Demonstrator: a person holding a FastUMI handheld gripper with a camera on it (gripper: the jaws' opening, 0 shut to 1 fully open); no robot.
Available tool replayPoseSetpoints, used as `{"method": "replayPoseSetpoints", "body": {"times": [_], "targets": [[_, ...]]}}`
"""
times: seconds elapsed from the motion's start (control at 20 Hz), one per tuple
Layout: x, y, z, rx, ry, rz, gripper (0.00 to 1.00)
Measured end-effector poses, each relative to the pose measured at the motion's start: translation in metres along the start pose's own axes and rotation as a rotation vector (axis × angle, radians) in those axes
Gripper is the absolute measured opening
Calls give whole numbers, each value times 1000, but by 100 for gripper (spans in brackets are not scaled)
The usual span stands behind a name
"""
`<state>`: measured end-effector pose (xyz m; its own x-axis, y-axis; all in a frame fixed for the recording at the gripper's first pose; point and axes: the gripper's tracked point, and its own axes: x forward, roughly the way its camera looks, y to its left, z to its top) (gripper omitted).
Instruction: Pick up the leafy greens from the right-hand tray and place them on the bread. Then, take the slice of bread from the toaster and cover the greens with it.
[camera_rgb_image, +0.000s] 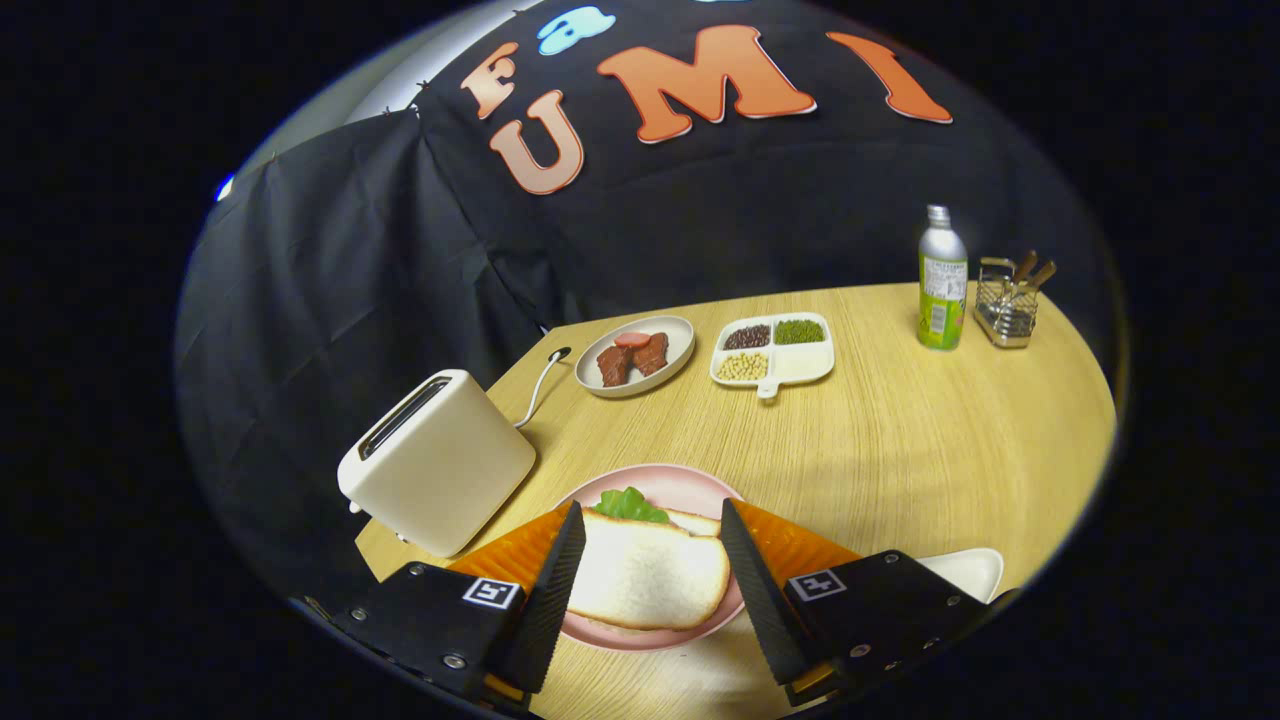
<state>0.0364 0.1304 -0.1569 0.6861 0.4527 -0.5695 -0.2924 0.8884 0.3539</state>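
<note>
Bread slice (648, 580) white, soft, atop leafy greens (630, 504) on pink plate (690, 487); hand-held gripper (648, 585) wide open, empty.

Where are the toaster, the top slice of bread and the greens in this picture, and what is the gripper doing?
toaster (440, 465): gripper view, on its side wall.
top slice of bread (645, 578): gripper view, on its crumb face.
leafy greens (630, 504): gripper view, on the leaf peeking out.
gripper (648, 530): gripper view, open, fingers either side of the slice.

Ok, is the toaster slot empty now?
Looks empty: the toaster slot shows dark, nothing sticking out. A bread slice lies between the open hand-held gripper fingers.
</note>
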Motion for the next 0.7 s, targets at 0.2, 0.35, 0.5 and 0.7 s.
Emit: {"method": "replayPoseSetpoints", "body": {"times": [0.2, 0.35, 0.5, 0.7], "targets": [[-25, 6, 45, -102, -178, -78, 90], [-44, 9, 75, -176, -313, -152, 94], [-60, 15, 94, -216, -406, -197, 96], [-76, 26, 107, -235, -483, -222, 97]]}}
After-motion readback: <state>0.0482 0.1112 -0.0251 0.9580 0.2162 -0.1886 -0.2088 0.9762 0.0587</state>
